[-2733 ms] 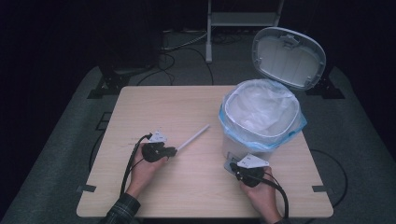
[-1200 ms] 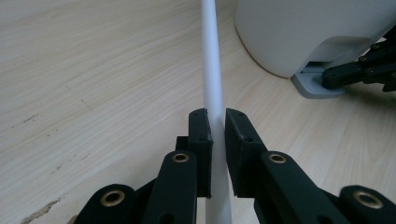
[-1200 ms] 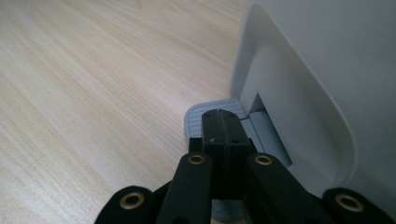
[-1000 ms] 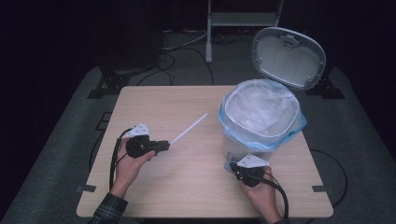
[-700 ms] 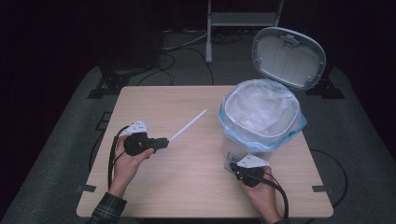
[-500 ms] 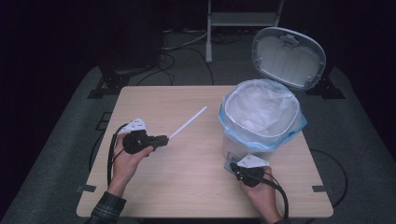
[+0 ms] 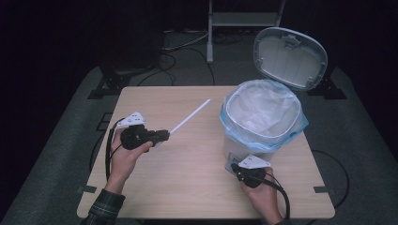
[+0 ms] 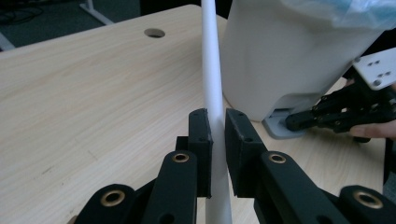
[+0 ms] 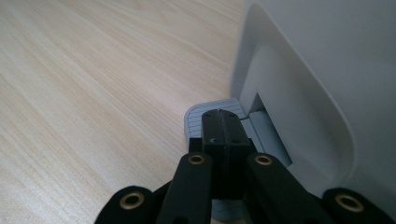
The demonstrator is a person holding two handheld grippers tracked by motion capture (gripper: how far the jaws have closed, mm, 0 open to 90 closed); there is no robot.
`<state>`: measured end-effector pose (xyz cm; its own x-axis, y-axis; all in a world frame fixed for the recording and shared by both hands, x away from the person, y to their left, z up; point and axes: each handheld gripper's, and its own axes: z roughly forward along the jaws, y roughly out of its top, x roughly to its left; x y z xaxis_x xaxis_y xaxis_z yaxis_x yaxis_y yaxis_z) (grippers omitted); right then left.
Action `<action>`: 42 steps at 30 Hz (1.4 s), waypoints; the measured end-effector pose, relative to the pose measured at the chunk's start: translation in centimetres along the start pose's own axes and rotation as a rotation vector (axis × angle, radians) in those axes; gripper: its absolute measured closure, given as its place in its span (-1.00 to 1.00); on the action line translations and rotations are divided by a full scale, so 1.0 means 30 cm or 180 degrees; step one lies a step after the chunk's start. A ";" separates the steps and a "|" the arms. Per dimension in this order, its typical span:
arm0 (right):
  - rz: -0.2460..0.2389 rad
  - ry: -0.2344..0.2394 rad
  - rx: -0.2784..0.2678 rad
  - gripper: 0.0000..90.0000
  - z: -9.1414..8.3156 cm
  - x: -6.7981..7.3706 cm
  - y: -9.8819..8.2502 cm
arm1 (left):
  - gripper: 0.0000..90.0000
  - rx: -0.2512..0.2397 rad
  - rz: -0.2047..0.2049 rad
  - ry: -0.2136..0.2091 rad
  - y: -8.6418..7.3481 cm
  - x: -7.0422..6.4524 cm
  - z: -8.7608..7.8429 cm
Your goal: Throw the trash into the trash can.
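A long white stick (image 7: 190,116) is clamped at its near end between the jaws of my left gripper (image 7: 164,134), lifted off the table and pointing toward the bin. In the left gripper view the stick (image 8: 212,60) runs up between the pads of the left gripper (image 8: 217,135). A white pedal bin (image 7: 231,149) with a blue-edged liner stands at the right, its lid (image 7: 289,57) tipped open. My right gripper (image 7: 234,169) is shut, its tip resting on the bin's grey pedal (image 9: 196,119); the closed jaws of the right gripper (image 9: 223,128) sit on top of it.
The wooden table (image 7: 187,178) has a cable hole (image 8: 154,32) near its far edge. Cables trail from both grippers over the front edge. Beyond the table the floor is dark, with cables and a white stand leg (image 7: 210,51).
My left gripper has risen with the white stick, whose far end now sits higher in the high view. The right gripper has stayed on the pedal and the lid stays open.
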<state>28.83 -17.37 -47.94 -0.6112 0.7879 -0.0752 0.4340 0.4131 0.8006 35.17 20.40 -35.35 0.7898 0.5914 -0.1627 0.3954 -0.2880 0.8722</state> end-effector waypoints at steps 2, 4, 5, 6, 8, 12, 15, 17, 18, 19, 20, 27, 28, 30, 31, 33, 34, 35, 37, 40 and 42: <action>0.0011 0.0004 -0.0002 1.00 0.000 0.001 0.000 | 0.81 -0.0006 0.0021 -0.0007 0.017 -0.006 -0.004; 0.0050 0.0006 0.0025 1.00 -0.001 0.003 0.000 | 0.81 -0.0031 0.0042 -0.0031 0.033 -0.010 -0.007; 0.0053 0.0006 0.0029 1.00 -0.002 0.003 0.000 | 0.81 -0.0048 0.0056 -0.0055 0.048 -0.014 -0.012; 0.0053 0.0006 0.0029 1.00 -0.002 0.003 0.000 | 0.81 -0.0048 0.0056 -0.0055 0.048 -0.014 -0.012; 0.0047 0.0005 0.0029 1.00 -0.002 0.003 0.000 | 0.81 -0.0071 0.0060 -0.0077 0.063 -0.019 -0.015; 0.0060 0.0005 0.0034 1.00 -0.002 0.004 0.000 | 0.81 -0.0094 0.0101 -0.0092 0.092 -0.030 -0.023; 0.0049 0.0004 0.0029 1.00 -0.002 0.004 0.000 | 0.81 -0.0125 0.0140 -0.0117 0.123 -0.041 -0.029; 0.0049 0.0005 0.0026 1.00 -0.002 0.003 0.000 | 0.81 -0.0134 0.0164 -0.0129 0.138 -0.046 -0.031; 0.0007 -0.0002 0.0004 1.00 0.000 0.000 0.000 | 0.81 -0.0146 0.0170 -0.0137 0.145 -0.050 -0.031; 0.0005 0.0000 0.0003 1.00 0.000 0.001 0.000 | 0.81 -0.0150 0.0180 -0.0146 0.153 -0.053 -0.032; 0.0002 0.0001 0.0002 1.00 0.000 0.000 0.000 | 0.81 -0.0162 0.0191 -0.0151 0.161 -0.057 -0.032; 0.0004 0.0002 0.0007 1.00 -0.001 0.000 0.000 | 0.81 -0.0209 0.0281 -0.0216 0.218 -0.093 -0.026; 0.0009 0.0001 0.0000 1.00 0.000 0.001 0.000 | 0.81 -0.0220 0.0288 -0.0224 0.226 -0.097 -0.025; 0.0047 0.0008 0.0042 1.00 -0.003 0.003 -0.001 | 0.81 -0.0224 0.0305 -0.0229 0.234 -0.101 -0.024; 0.0057 0.0006 0.0031 1.00 -0.002 0.003 -0.001 | 0.81 -0.0241 0.0310 -0.0252 0.249 -0.110 -0.020; 0.0065 0.0008 0.0024 1.00 -0.002 0.003 -0.001 | 0.81 -0.0253 0.0343 -0.0274 0.266 -0.119 -0.017; 0.0065 0.0008 0.0024 1.00 -0.002 0.003 -0.001 | 0.81 -0.0253 0.0343 -0.0274 0.266 -0.119 -0.017; 0.0062 0.0007 0.0024 1.00 -0.002 0.003 -0.001 | 0.81 -0.0267 0.0361 -0.0307 0.283 -0.129 -0.011; 0.0069 0.0009 0.0024 1.00 -0.002 0.004 -0.001 | 0.81 -0.0267 0.0379 -0.0330 0.301 -0.139 -0.004; 0.0065 0.0006 0.0022 1.00 -0.002 0.003 -0.001 | 0.81 -0.0269 0.0397 -0.0354 0.319 -0.147 0.005; 0.0076 0.0012 0.0021 1.00 -0.002 0.003 -0.001 | 0.81 -0.0278 0.0427 -0.0383 0.344 -0.159 0.018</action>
<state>28.72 -17.33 -47.95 -0.6030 0.7959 -0.0538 0.4529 0.3971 0.7982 35.74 14.19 -25.82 0.8851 0.4562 -0.0919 0.2449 -0.2887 0.9256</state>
